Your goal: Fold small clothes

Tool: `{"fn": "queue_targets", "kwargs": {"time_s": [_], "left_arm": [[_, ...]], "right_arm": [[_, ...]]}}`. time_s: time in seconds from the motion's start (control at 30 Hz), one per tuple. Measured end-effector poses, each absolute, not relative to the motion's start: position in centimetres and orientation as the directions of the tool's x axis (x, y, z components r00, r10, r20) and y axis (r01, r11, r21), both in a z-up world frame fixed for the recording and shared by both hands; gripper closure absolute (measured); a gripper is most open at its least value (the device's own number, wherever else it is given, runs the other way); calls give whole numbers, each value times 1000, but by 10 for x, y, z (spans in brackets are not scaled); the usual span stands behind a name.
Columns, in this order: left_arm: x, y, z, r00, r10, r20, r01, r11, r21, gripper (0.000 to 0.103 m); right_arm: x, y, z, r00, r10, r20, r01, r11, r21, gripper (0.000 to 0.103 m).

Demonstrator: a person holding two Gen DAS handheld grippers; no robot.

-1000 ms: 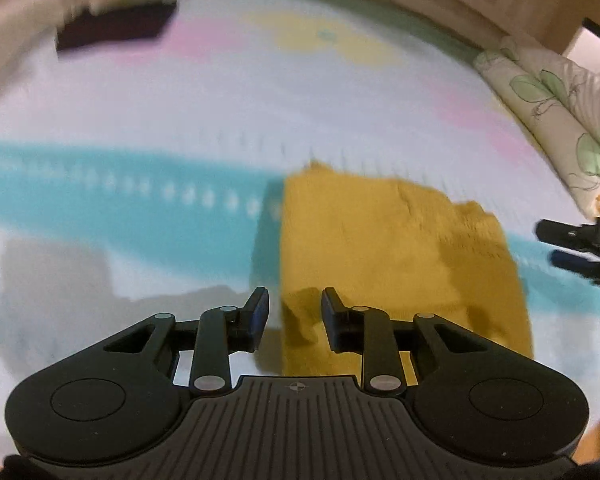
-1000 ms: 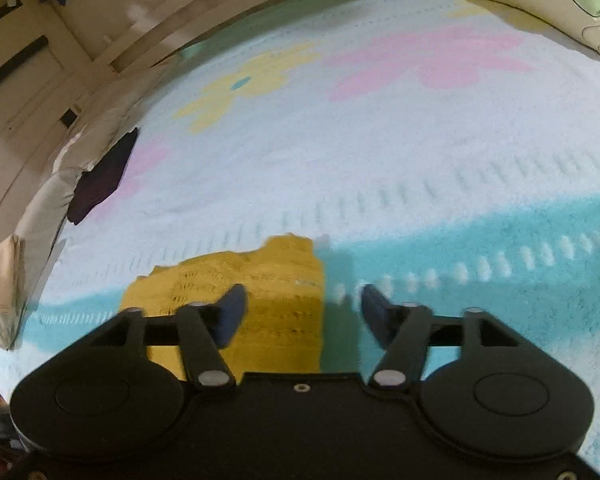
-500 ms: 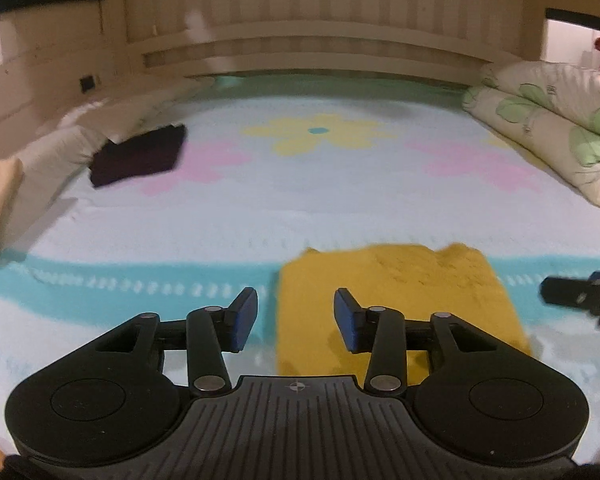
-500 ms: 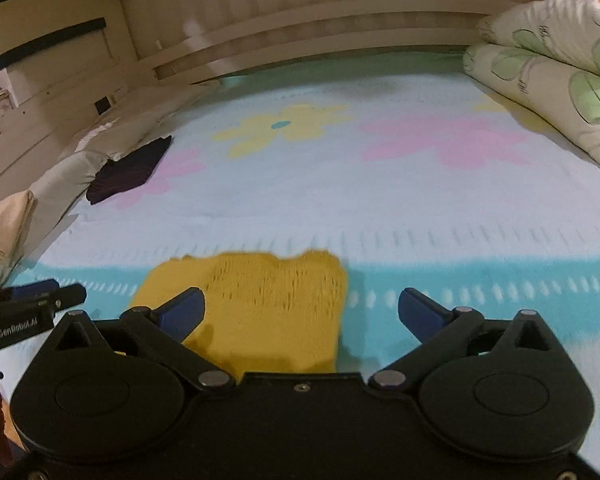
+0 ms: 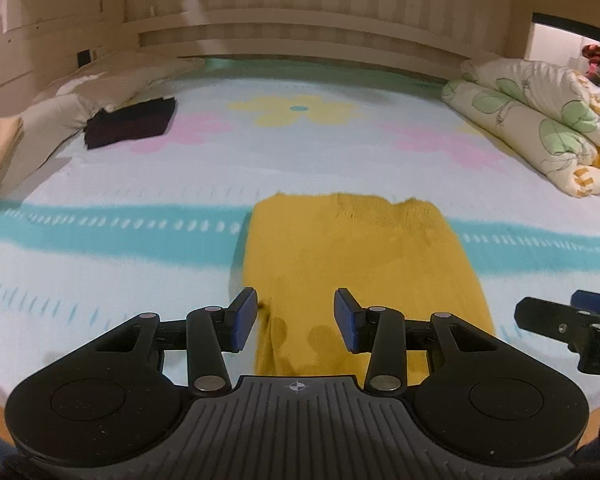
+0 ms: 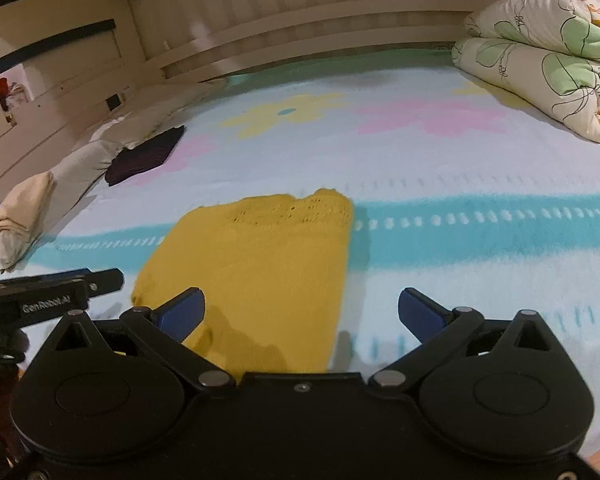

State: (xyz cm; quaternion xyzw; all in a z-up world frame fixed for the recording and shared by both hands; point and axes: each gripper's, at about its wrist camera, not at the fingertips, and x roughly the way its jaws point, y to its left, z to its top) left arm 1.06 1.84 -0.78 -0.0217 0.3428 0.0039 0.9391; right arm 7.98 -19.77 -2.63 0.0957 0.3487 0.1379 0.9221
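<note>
Both grippers have lifted and drawn back toward the near edge of the bed (image 5: 100,264) since a second ago, and both have spread. My left gripper (image 5: 296,320) stands moderately open, empty, above the near left corner of the yellow knit garment (image 5: 352,264). My right gripper (image 6: 300,312) gapes far wider, also empty, its left finger over the garment's near right part. A second ago they were narrower and low at the cloth. I judge that a fold has just been released — the garment now lies as a tidy rectangle across the turquoise stripe, near the bed's front edge.

Count: one yellow garment in hand's reach; one dark folded garment (image 5: 130,122) near the far left edge; one rolled floral quilt (image 5: 540,124) along the right edge; two pale pillows or bundles, blurred, on the left side — two grippers.
</note>
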Motion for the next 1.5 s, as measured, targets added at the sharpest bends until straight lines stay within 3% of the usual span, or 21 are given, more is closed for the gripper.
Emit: {"fn": "queue_targets", "kwargs": {"time_s": [0.3, 0.53, 1.5], "left_arm": [[-15, 24, -13, 764, 46, -644, -66, 998, -7, 62], [-20, 25, -18, 746, 40, -665, -76, 997, -24, 62], [-9, 15, -28, 688, 48, -724, -64, 998, 5, 62]], "right_arm": [[51, -184, -21, 758, 258, -600, -164, 964, 208, 0], [41, -174, -22, 782, 89, -617, -39, 995, 95, 1], [51, -169, -36, 706, 188, -683, -77, 979, 189, 1]]}}
